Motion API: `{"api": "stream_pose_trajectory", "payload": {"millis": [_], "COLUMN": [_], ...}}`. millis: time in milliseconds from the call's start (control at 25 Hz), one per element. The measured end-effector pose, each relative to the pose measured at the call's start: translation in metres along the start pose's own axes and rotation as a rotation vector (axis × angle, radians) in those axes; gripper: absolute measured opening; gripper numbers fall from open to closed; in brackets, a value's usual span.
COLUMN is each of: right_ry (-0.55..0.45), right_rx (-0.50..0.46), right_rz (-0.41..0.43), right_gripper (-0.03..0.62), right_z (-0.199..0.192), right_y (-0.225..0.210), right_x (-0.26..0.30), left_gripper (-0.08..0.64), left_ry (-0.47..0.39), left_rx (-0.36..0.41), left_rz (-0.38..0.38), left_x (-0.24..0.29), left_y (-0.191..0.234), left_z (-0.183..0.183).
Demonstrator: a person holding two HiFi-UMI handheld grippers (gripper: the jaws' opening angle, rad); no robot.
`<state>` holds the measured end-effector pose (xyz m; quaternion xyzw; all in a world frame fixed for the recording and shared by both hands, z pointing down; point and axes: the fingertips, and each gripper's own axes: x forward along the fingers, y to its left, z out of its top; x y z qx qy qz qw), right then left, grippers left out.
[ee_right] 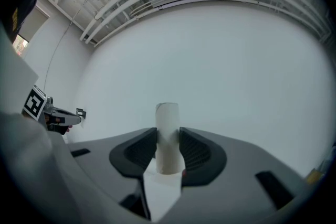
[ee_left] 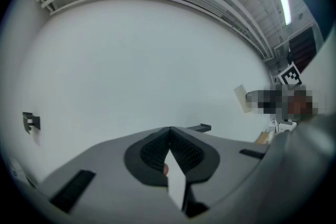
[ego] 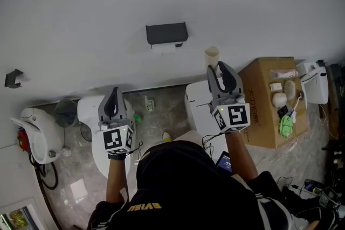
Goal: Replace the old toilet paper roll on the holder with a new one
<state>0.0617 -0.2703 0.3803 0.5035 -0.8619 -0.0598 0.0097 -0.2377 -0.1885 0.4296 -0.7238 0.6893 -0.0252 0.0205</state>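
Left claw (ego: 115, 93) closed and empty, right claw (ego: 218, 68) gripping the old cardboard tube (ego: 212, 56).
Holder (ego: 166, 33) on the wall between them seems free; next, I think, I must drop the tube and fetch a new roll.

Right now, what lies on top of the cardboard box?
On the box: a white roll, a green thing and other small items I cannot identify. Its inside is covered.

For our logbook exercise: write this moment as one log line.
left gripper: shut | right gripper: shut on cardboard tube | holder: on wall, untouched
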Motion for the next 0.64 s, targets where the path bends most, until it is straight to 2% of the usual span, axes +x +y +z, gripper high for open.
{"api": "stream_pose_trajectory", "payload": {"millis": [240, 440, 640], "right_ry": [0.003, -0.001, -0.043], "right_rx": [0.019, -0.015, -0.046], "right_rz": [0.005, 0.035, 0.114], "right_gripper": [0.132, 0.132, 0.132], "right_z": [-0.005, -0.001, 0.008], "right_y": [0.003, 0.013, 0.018], "right_x": [0.005, 0.003, 0.021], "left_gripper": [0.011, 0.011, 0.011], "left_ry": [-0.009, -0.035, -0.079], "left_rx": [0.001, 0.027, 0.088], "left_rz": [-0.009, -0.022, 0.086], "left_x": [-0.012, -0.021, -0.031], "left_y": [0.001, 0.002, 0.035], "left_z": [0.002, 0.004, 0.020]}}
